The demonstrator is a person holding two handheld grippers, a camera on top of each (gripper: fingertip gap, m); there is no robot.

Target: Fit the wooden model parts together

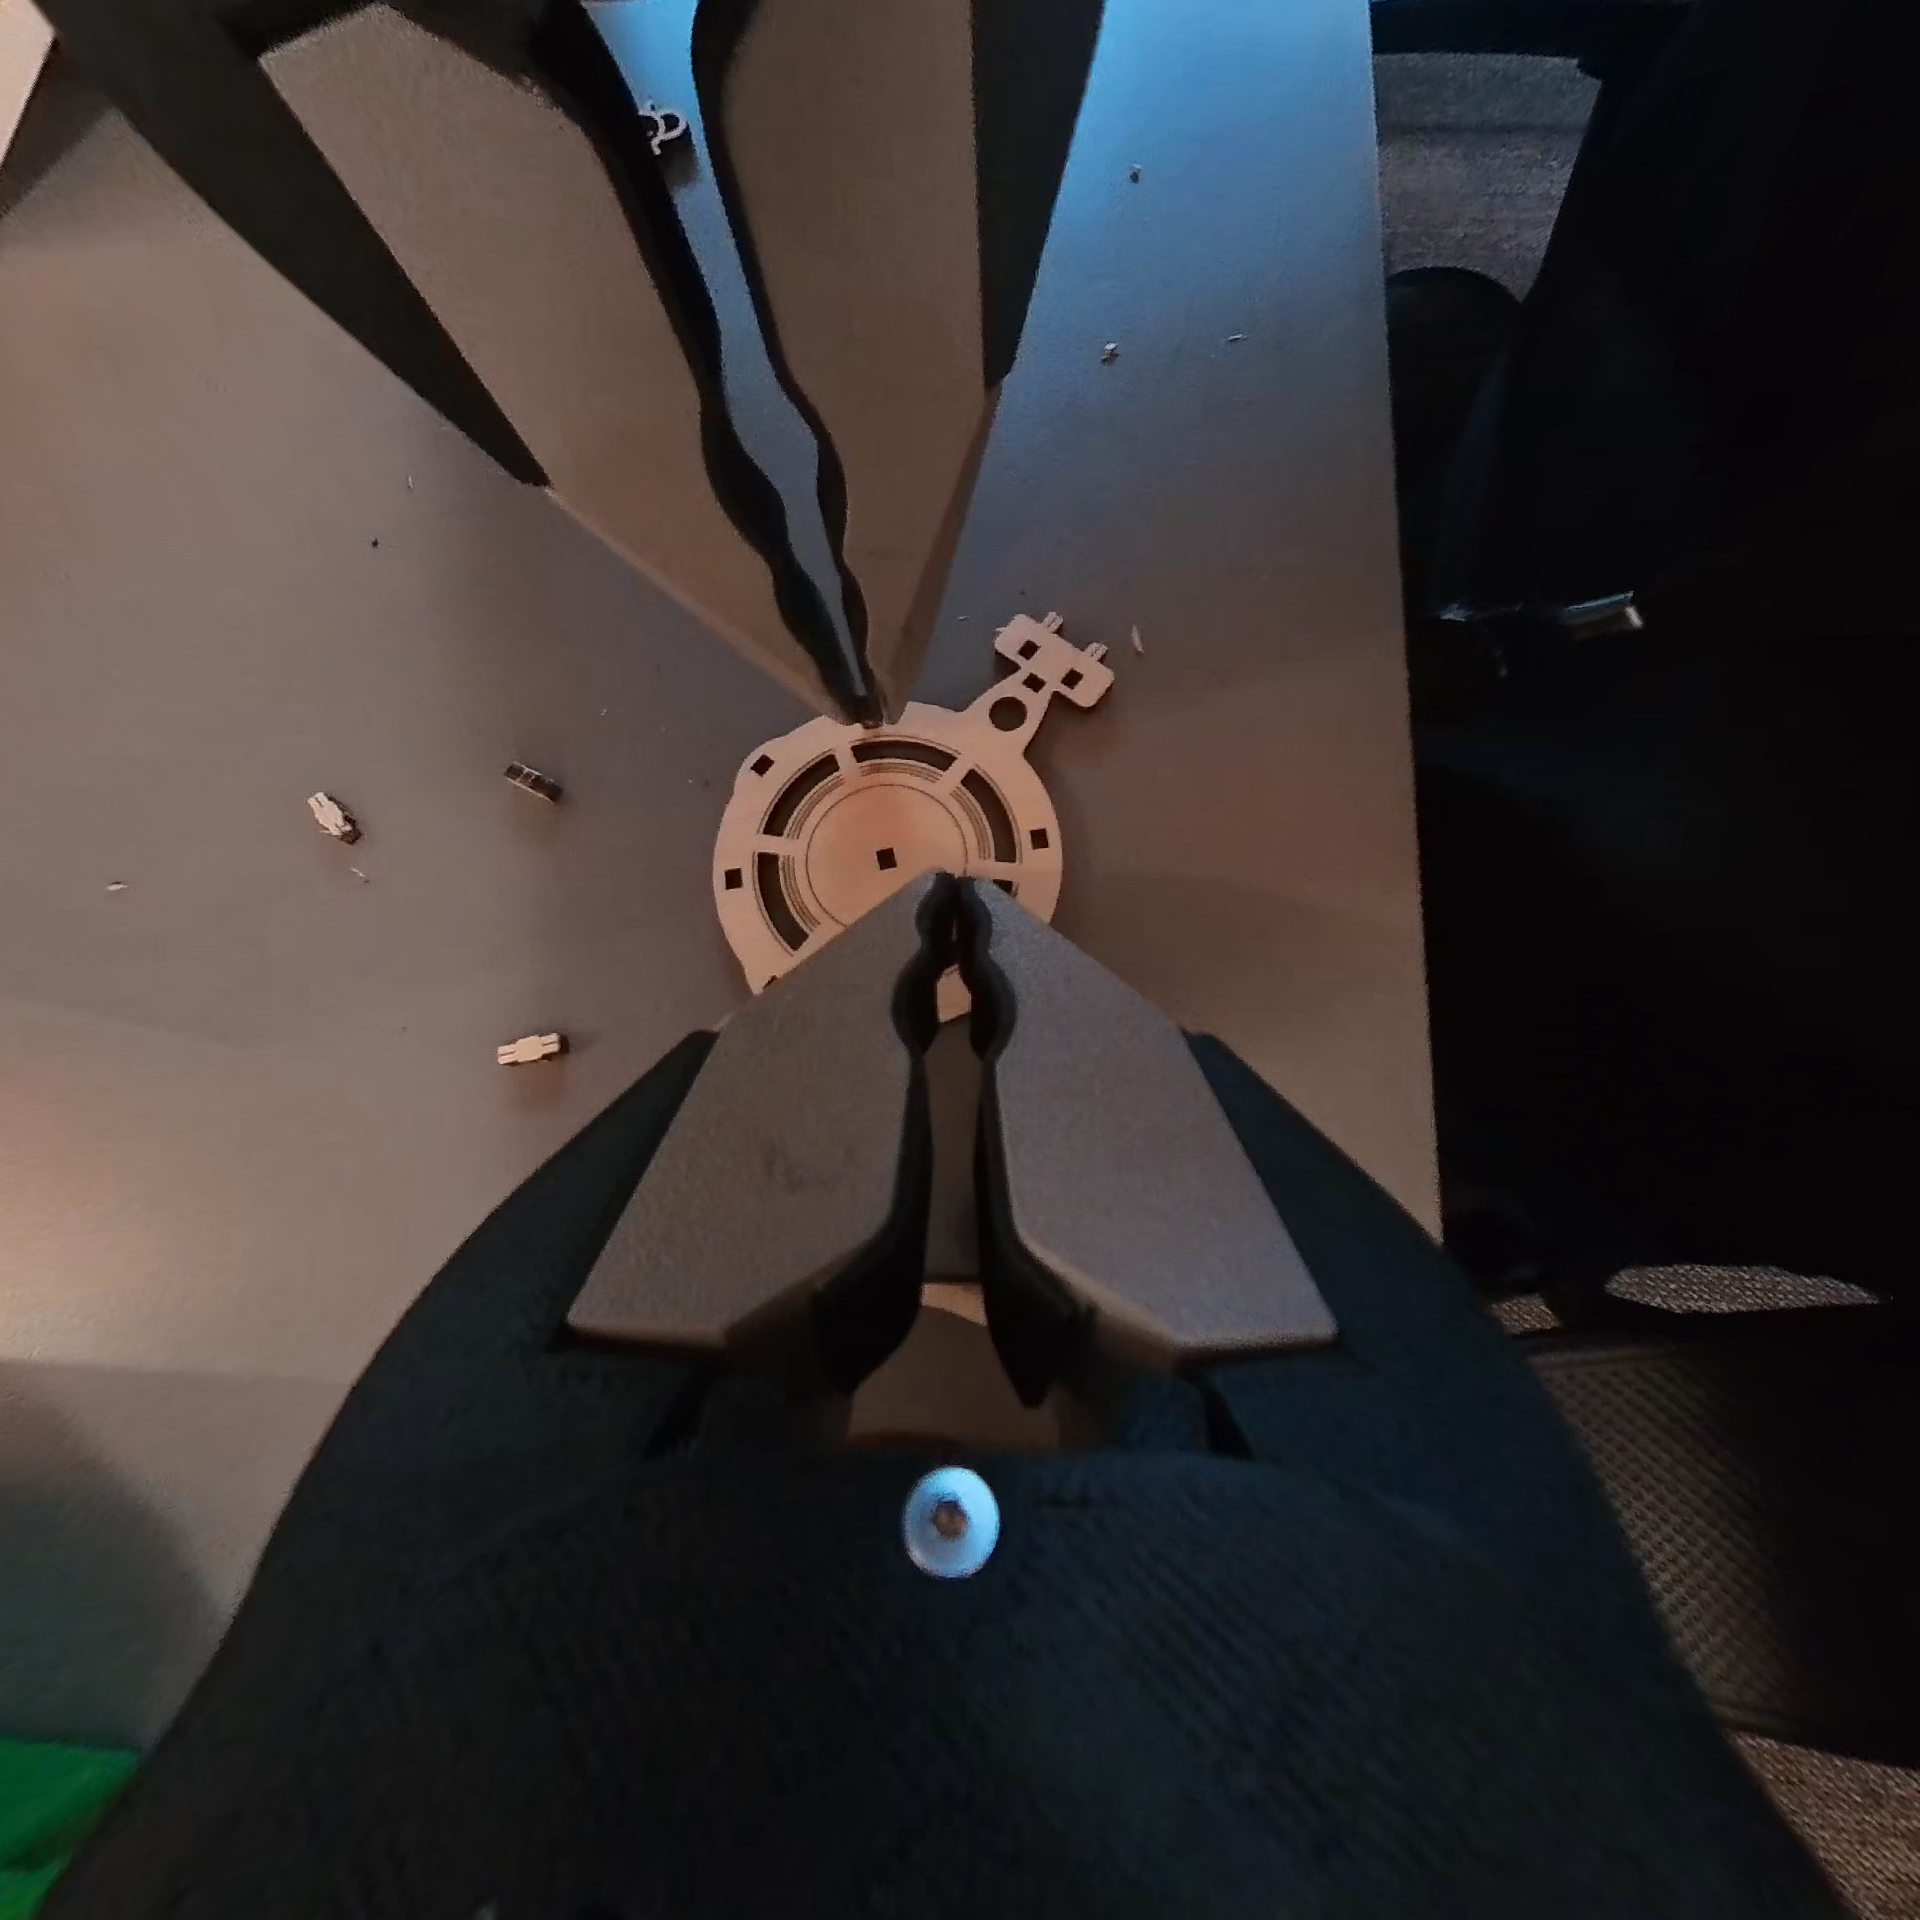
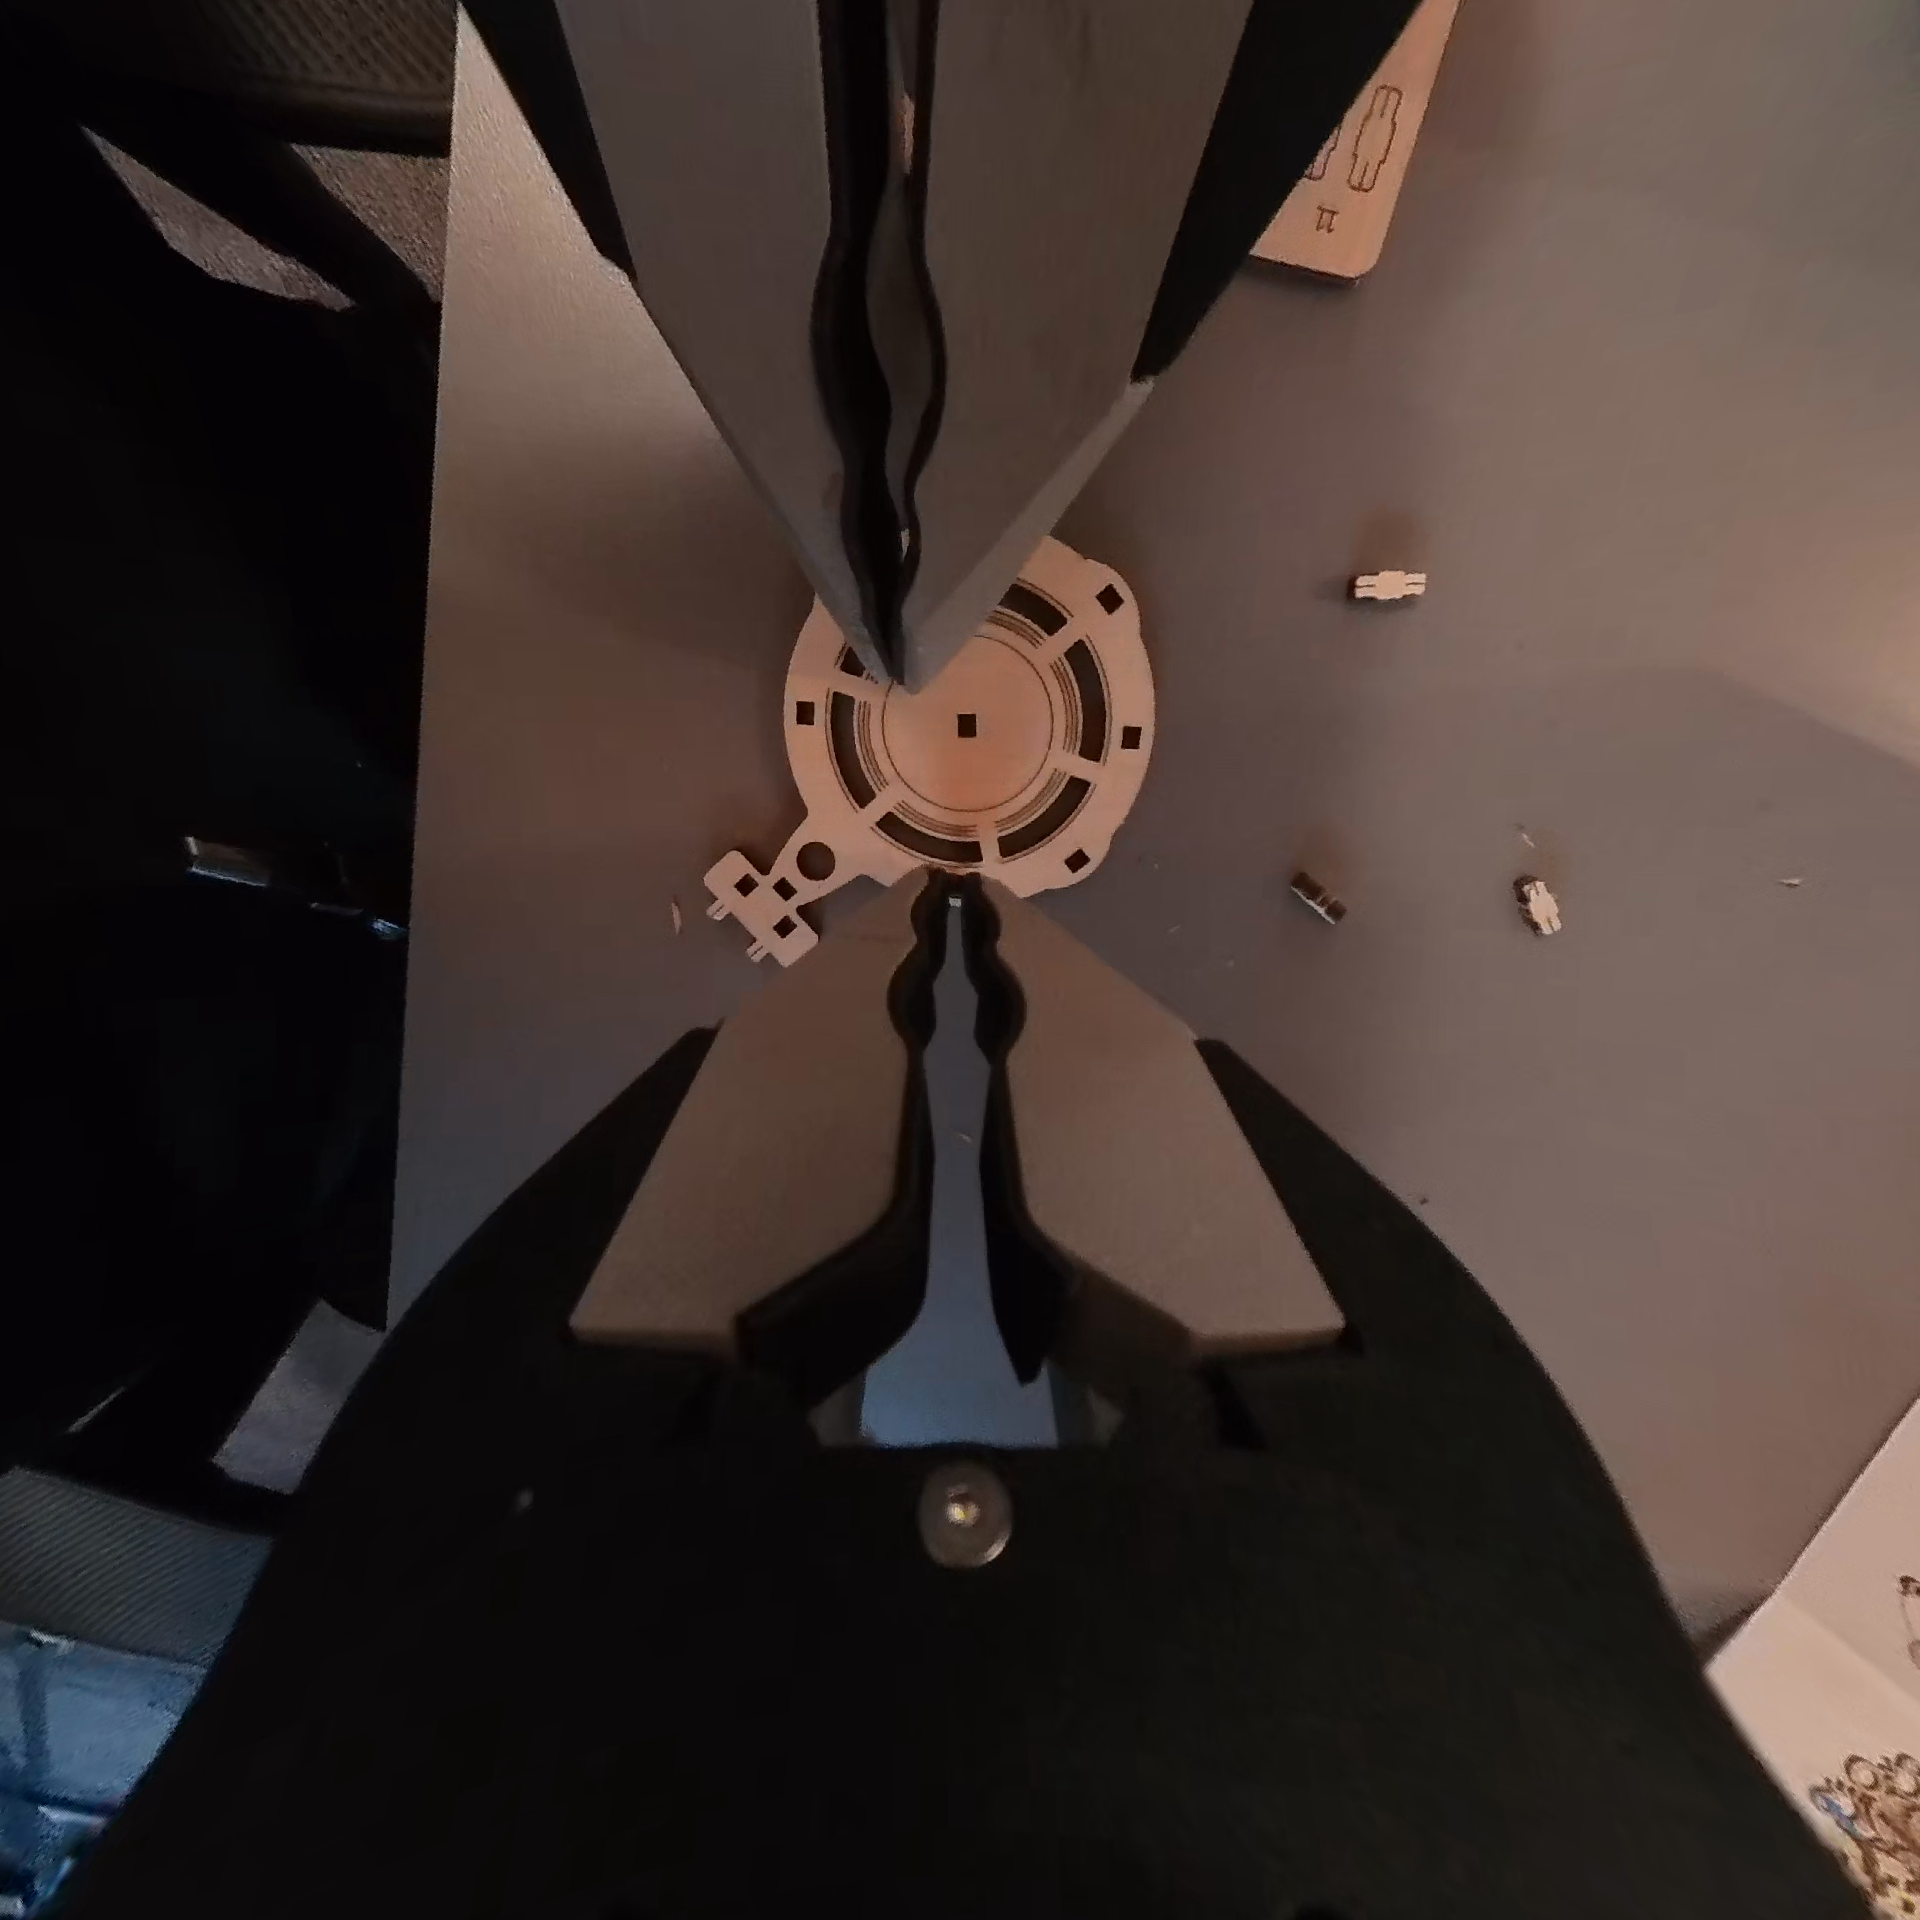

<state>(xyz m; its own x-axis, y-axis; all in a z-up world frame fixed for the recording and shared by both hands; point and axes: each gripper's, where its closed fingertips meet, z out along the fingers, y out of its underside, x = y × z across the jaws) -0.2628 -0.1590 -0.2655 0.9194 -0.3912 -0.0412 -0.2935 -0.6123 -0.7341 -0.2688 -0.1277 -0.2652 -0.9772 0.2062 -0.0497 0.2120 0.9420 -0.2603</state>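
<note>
A round pale wooden disc (image 1: 883, 821) with arc slots, small square holes and a slotted tab (image 1: 1049, 665) lies flat on the grey table (image 1: 208, 623). My left gripper (image 1: 951, 883) is shut, with its tips over the disc's near part. My right gripper (image 1: 862, 712) comes in from the far side, shut, with its tips at the disc's far rim. In the right wrist view the disc (image 2: 966, 769) lies just beyond my right gripper (image 2: 945, 881), and the left gripper (image 2: 899, 675) points down onto it. I cannot tell whether either holds a small part.
Three small wooden pegs lie apart from the disc (image 1: 332, 816) (image 1: 532, 781) (image 1: 530, 1049), also in the right wrist view (image 2: 1389, 585). A wooden parts sheet (image 2: 1340, 197) and a printed paper (image 2: 1829, 1662) lie on the table. The table edge (image 1: 1397, 623) is close to the disc. Both grippers' tips are close together, under 4 cm apart. From the right gripper's tips to the slotted tab (image 1: 1049, 665) is close to 4 centimetres.
</note>
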